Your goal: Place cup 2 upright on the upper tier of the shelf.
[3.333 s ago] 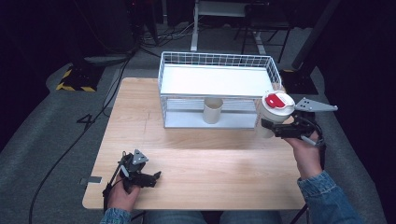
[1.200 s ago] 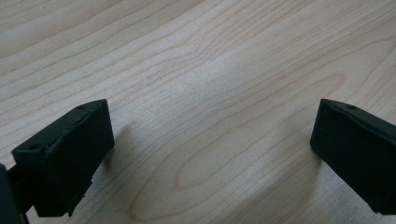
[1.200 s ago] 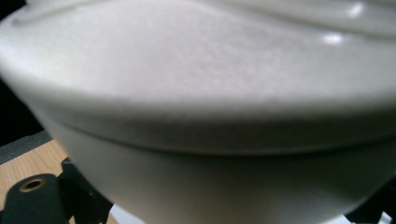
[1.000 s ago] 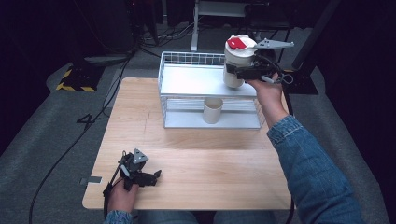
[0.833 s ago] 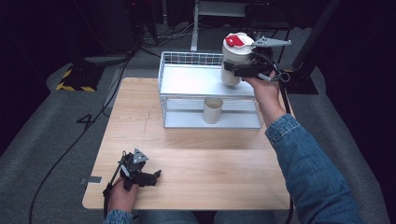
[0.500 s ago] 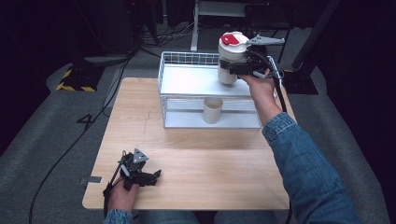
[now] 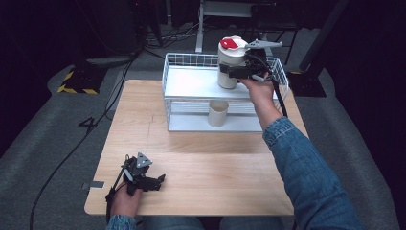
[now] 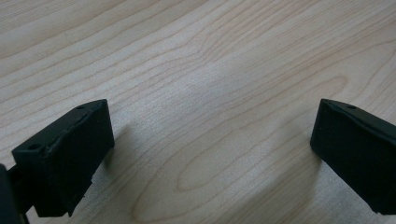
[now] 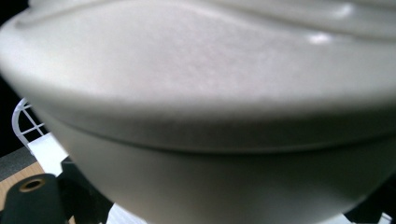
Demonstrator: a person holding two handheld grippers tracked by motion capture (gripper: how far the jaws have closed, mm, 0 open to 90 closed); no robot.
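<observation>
A person's right gripper (image 7: 239, 73) carries a white jar (image 7: 230, 63) with a red patch on its lid above the upper shelf of a white wire rack (image 7: 178, 103) at the far edge of a wooden table (image 7: 210, 177). The jaws are clamped on the jar's side; the right gripper view looks straight at the pale wall of the jar (image 9: 201, 116) bulging between them. In the high view the jar sits at about one o'clock from the table's centre, upright, over the right half of the top shelf (image 7: 191, 82). Whether its base already touches the shelf cannot be told.

A small beige cup (image 7: 218, 113) stands on the rack's lower shelf, just below and slightly left of the jar.

The left gripper (image 7: 143, 178) rests at about seven o'clock, near the front edge, well apart from the rack. Its jaws stand wide apart over bare wood with nothing between them, as the left gripper view shows.

The step in hand appears to be setting the jar on the rack's top shelf. The next move likely calls for a gentle descent until the base sits flat inside the wire rim, then a release with the jaws drawn back toward five o'clock without tipping the tall jar or catching the rim's wires.
</observation>
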